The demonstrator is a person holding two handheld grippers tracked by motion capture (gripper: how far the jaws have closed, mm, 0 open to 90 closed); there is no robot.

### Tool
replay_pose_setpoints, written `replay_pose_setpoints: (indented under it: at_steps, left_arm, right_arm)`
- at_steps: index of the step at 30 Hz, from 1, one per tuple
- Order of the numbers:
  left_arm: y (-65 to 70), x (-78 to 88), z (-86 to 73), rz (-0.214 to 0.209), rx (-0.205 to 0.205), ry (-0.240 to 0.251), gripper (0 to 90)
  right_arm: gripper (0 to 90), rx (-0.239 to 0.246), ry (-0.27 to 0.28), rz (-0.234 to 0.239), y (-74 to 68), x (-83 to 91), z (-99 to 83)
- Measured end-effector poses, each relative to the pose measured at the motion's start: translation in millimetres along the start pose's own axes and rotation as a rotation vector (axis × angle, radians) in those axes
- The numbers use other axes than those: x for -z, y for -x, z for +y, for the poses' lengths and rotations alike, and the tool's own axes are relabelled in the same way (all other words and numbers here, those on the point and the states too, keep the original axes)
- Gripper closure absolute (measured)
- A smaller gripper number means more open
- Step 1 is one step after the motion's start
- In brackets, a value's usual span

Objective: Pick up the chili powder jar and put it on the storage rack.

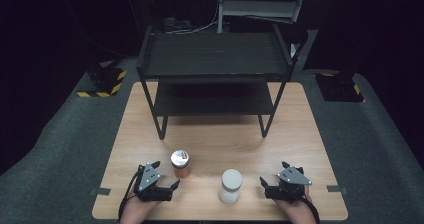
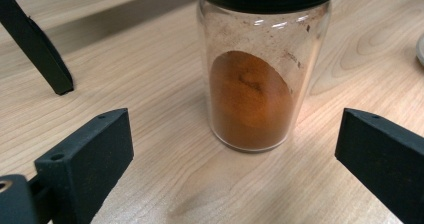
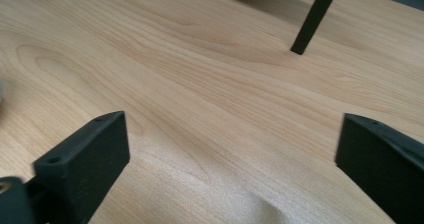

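Just ahead of the open left gripper (image 1: 166, 176), spice jar (image 1: 180, 164), untouched

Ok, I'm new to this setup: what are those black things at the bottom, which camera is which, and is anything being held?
Those are hand-held tongs, one per hand. The high view looks down on the wooden table: left tongs, right tongs, and a black two-level shelf at the back. The other two cameras ride on the tongs. The left one faces a glass jar of orange powder, standing ahead of its open jaws. A white-lidded jar stands between the hands. Both tongs are open and hold nothing.
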State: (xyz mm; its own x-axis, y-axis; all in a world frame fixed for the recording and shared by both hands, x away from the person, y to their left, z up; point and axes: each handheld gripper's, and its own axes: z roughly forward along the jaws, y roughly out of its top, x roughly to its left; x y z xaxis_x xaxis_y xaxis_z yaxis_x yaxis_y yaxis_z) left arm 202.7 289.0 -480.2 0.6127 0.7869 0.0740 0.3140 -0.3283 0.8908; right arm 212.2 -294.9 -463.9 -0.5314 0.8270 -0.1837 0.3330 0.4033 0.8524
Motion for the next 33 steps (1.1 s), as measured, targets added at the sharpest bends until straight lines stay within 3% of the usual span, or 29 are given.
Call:
replay_pose_setpoints:
  at_steps: [8,12,17,26,33]
  left_arm:
    - [0.4,-0.8,1.7,-0.008,-0.018,-0.01,1.9]
    - [-0.9,0.3,0.6,-0.003,0.0,-0.006,1.7]
    - [-0.9,0.3,0.5,0.0,0.005,-0.006,1.7]
    - [-2.5,2.7,-2.5,-0.005,0.016,0.006,1.6]
    - [-5.6,6.8,-8.6,-0.011,0.038,0.034,1.7]
  right_arm:
    - [0.0,-0.027,0.008,0.004,2.1,4.5,-3.7]
    - [0.0,-0.042,0.006,-0.001,2.8,4.1,-3.4]
    - [0.0,-0.024,0.005,-0.015,-0.3,3.5,-3.0]
    - [0.0,-0.036,0.004,-0.003,3.8,2.7,-2.6]
    - [0.0,-0.065,0.006,-0.001,5.8,3.9,-3.6]
